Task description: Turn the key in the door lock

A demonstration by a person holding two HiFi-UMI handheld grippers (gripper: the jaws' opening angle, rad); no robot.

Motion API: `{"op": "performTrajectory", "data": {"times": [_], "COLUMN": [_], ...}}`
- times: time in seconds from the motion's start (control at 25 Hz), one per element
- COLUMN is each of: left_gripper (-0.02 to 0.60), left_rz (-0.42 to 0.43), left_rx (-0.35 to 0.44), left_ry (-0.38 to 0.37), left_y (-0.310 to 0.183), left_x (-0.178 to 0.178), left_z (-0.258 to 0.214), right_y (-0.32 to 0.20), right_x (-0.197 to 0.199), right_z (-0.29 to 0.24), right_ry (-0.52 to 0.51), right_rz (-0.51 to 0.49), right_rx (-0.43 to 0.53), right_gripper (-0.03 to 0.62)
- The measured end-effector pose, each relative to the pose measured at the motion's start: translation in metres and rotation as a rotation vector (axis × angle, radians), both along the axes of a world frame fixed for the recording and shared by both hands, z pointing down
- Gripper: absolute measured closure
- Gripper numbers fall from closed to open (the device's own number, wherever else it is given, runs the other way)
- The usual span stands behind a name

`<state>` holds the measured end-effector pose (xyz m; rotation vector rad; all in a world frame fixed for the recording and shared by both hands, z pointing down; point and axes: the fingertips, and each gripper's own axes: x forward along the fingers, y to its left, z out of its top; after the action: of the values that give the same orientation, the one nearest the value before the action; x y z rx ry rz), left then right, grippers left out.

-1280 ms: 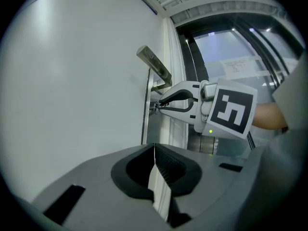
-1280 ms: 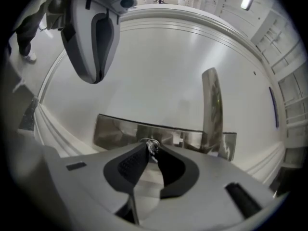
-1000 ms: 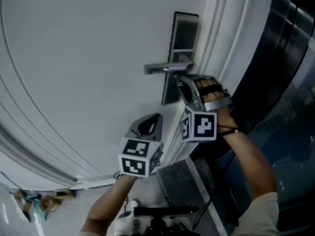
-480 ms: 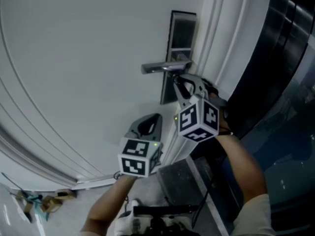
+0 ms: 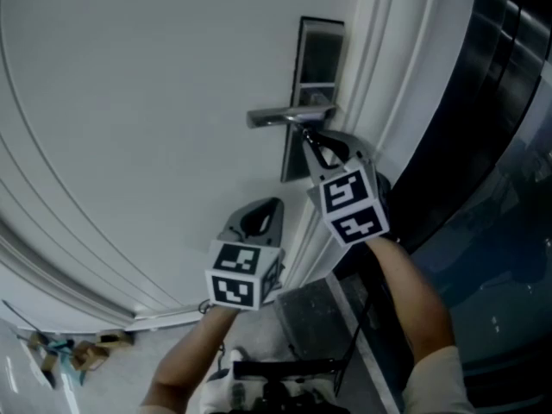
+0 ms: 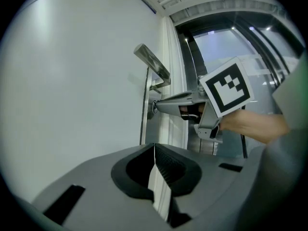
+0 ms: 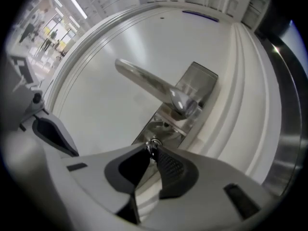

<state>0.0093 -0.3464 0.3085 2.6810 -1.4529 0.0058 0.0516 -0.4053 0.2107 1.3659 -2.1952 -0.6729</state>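
DOOR LOCK, MID-TURN: A white door fills the scene ahead of both claws. Its steel lock plate and level handle sit just above the right claw. That claw is clenched on the small key, which sits in the plate below the handle, right at the claw's tips. The left claw hangs below and to the left of its partner, pressed together on nothing and well clear of the lock.

The step in hand looks to be the turn itself. To do it well, the right claw should roll about the key's own line and keep its tips square to the plate. That way the key is neither bent sideways nor drawn out. The pinch must be firm enough that the key's head does not slip between the pads. The handle close above leaves little room, so the roll should stay tight. The left claw is best kept where it is.

Against the frame 1 second earlier, the right claw's marker cube has rolled well round, from facing the camera squarely to lying tilted. The wrist has rolled with it, while the tips have stayed at the lock. The left claw, handle and door have not shifted.
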Motion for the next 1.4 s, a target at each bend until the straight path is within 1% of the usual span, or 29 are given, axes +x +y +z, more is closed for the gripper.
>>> {"op": "performTrajectory", "data": {"times": [0.04,0.08,0.12,0.32,0.52,0.72,0.88,0.96,1.24,1.4], "left_gripper": [0.566,0.566,0.566,0.566,0.566,0.566,0.566,0.566,0.566,0.566], "left_rz": [-0.001,-0.002,-0.002,-0.008,-0.013,-0.018,-0.021,-0.025,-0.034,-0.039], "left_rx": [0.002,0.004,0.005,0.004,0.003,0.004,0.002,0.002,0.006,0.007], "left_ry": [0.000,0.001,0.001,0.001,0.003,0.007,0.009,0.008,0.012,0.013], "left_y": [0.000,0.000,0.000,0.002,0.004,0.005,0.006,0.006,0.008,0.008], "left_x": [0.000,0.000,0.000,-0.003,-0.005,-0.008,-0.009,-0.011,-0.015,-0.017], "left_z": [-0.001,-0.002,-0.002,-0.002,-0.002,-0.003,-0.002,-0.001,-0.003,-0.004], "right_y": [0.000,-0.001,-0.002,-0.002,-0.002,-0.004,-0.006,-0.006,-0.007,-0.007], "right_x": [0.001,0.002,0.003,0.005,0.008,0.011,0.015,0.017,0.018,0.019], "right_z": [-0.001,-0.001,-0.002,-0.003,-0.004,-0.006,-0.006,-0.005,-0.004,-0.003], "right_ry": [-0.061,-0.125,-0.179,-0.326,-0.539,-0.834,-1.081,-1.183,-1.472,-1.608], "right_rz": [-0.008,-0.015,-0.018,-0.026,-0.043,-0.074,-0.108,-0.124,-0.179,-0.190], "right_rx": [-0.028,-0.055,-0.076,-0.121,-0.214,-0.329,-0.405,-0.440,-0.528,-0.568], "right_gripper": [0.539,0.569,0.569,0.569,0.566,0.563,0.560,0.559,0.553,0.551]}}
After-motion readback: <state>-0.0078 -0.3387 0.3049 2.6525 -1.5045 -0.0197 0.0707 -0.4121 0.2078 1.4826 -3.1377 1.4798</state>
